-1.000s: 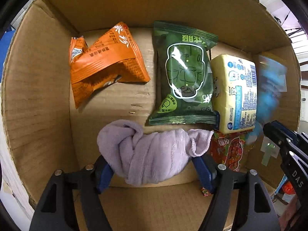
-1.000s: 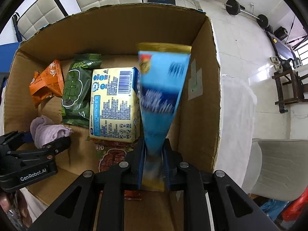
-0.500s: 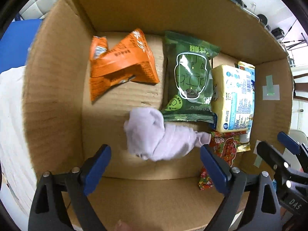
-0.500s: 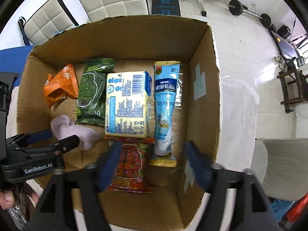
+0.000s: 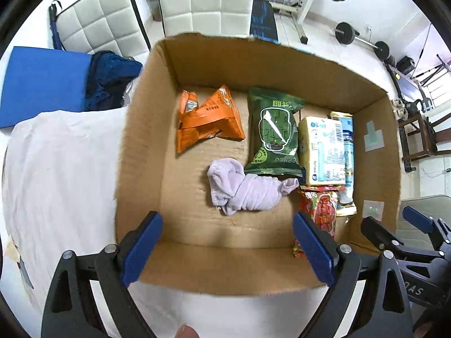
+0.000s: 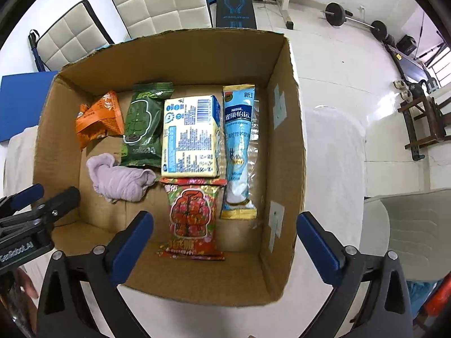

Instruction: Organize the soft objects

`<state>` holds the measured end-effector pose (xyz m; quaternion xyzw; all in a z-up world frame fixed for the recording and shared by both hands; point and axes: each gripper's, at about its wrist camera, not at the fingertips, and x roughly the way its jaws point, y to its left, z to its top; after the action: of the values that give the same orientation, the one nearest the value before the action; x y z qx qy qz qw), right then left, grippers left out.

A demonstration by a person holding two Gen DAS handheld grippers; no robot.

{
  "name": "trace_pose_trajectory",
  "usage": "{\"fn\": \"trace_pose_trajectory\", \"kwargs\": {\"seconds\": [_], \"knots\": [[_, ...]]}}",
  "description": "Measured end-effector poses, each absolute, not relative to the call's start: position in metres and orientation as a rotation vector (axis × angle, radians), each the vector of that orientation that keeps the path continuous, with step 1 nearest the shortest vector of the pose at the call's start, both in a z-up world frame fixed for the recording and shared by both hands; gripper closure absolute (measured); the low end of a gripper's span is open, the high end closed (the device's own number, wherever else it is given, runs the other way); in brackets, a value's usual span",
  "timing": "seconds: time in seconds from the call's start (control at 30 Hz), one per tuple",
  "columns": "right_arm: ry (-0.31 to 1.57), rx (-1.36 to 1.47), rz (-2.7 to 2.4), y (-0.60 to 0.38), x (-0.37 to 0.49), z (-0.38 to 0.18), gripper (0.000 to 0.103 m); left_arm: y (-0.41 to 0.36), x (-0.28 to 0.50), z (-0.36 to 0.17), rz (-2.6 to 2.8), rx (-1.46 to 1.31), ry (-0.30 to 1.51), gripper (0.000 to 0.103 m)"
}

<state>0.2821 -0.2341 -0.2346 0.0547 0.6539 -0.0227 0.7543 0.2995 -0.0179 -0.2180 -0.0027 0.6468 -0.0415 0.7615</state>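
Observation:
A cardboard box (image 5: 141,146) (image 6: 284,152) holds an orange packet (image 5: 208,121) (image 6: 98,118), a green packet (image 5: 274,132) (image 6: 142,124), a yellow pack (image 5: 321,149) (image 6: 191,138), a long blue sachet (image 6: 238,146) (image 5: 348,140), a red packet (image 6: 193,219) (image 5: 321,208) and a crumpled lilac cloth (image 5: 242,187) (image 6: 118,177). My left gripper (image 5: 225,242) is open and empty above the box's near edge. My right gripper (image 6: 222,245) is open and empty above the near right part of the box.
The box stands on a white cloth-covered surface (image 5: 56,174). A blue mat (image 5: 42,84) with dark blue fabric (image 5: 110,81) lies to the left. White padded chairs (image 6: 163,2) and gym gear (image 6: 338,14) stand behind. A grey seat (image 6: 408,225) is at right.
My left gripper let go of the lilac cloth and my right gripper let go of the blue sachet. Both opened and pulled back up out of the box.

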Motion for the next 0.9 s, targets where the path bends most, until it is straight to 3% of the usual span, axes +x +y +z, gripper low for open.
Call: {"fn": "trace_pose_trajectory", "kwargs": {"seconds": [0.37, 0.9], "knots": [[1.342, 0.134, -0.071, -0.230, 0.238, -0.184, 0.000, -0.038, 0.254, -0.165, -0.079, 0.019, 1.292, 0.009], [1.114, 0.164, -0.035, -0.234, 0.109, -0.051, 0.000, -0.035, 0.132, -0.048, -0.079, -0.023, 1.078, 0.009]]}}
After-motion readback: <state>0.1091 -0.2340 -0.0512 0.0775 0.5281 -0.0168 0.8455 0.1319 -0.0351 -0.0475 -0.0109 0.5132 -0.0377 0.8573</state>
